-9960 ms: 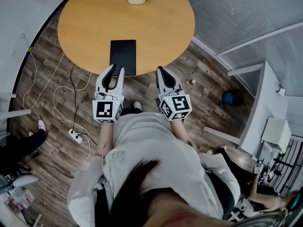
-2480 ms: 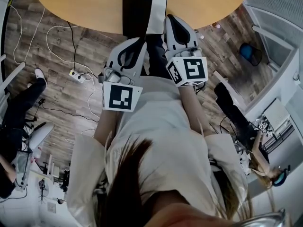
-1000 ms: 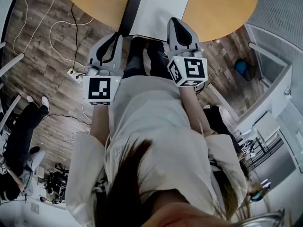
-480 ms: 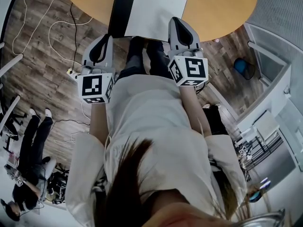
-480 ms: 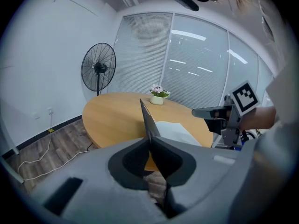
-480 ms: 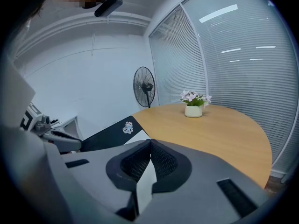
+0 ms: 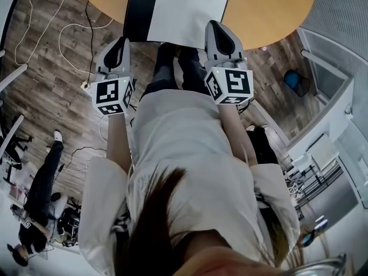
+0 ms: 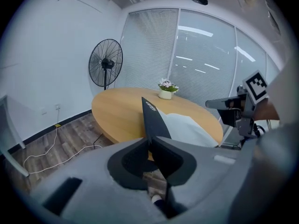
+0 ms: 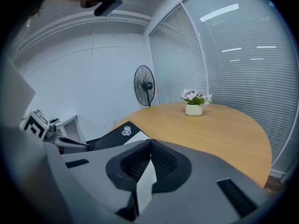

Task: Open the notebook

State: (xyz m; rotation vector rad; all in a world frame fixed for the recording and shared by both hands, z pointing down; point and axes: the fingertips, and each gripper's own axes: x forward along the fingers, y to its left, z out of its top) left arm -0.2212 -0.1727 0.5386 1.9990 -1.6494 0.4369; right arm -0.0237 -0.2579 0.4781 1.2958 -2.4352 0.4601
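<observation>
Lying open at the near edge of the table [image 7: 270, 10], the notebook [image 7: 184, 10] is judged finished; left gripper [image 7: 119, 43] and right gripper [image 7: 218, 29] are closed on nothing, so only withdrawal is called for.

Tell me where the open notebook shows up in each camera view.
Head view: notebook top centre, at the table edge.
Left gripper view: notebook centre, black cover raised.
Right gripper view: notebook lower left of centre.
Shared landmark: round wooden table.
</observation>
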